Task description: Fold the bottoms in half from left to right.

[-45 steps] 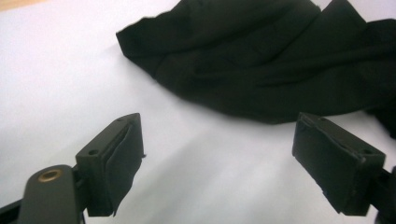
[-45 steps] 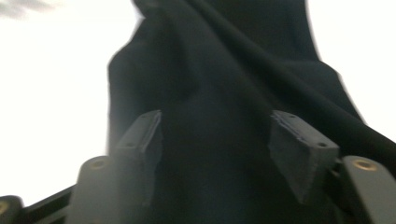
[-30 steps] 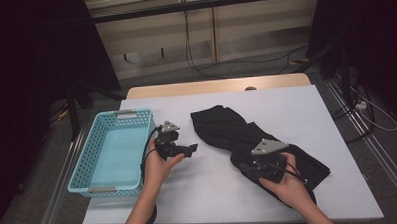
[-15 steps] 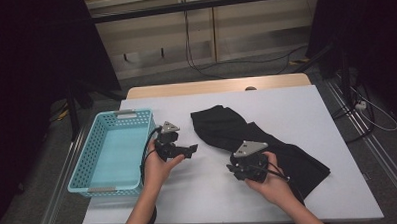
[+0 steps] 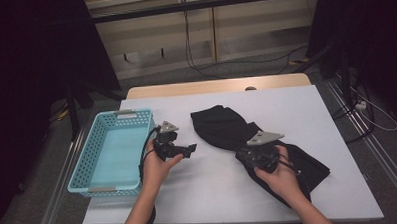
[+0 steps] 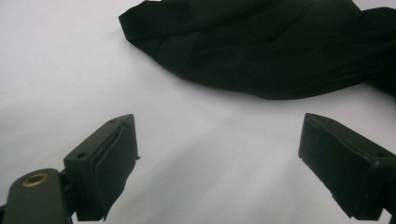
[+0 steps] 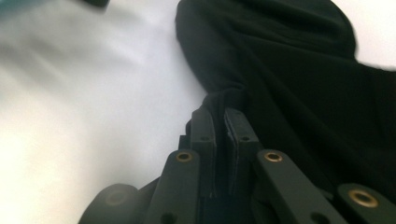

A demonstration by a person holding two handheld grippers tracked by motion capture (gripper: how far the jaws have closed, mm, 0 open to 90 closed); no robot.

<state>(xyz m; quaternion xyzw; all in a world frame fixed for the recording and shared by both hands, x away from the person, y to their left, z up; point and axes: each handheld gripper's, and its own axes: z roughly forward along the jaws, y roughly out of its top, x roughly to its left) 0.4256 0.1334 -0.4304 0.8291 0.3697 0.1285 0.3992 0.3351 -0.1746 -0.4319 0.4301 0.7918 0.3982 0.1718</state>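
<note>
A black garment (image 5: 237, 130) is spread on the white surface (image 5: 209, 186). Its near edge has just been pinched by the closing right tongs (image 7: 223, 122). The left tongs (image 6: 219, 154) are held released, apart from the cloth, beside a blue basket (image 5: 88, 161).

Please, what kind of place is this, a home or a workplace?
Probably a workplace such as a lab or recording room: a plain white table with only a light blue perforated plastic basket and a black cloth garment, loose cables on the grey floor, and dark curtains.

high cam above table (image 5: 224, 191), facing fwd/down; both gripper cams close, sharing black cloth (image 5: 227, 128)
</note>
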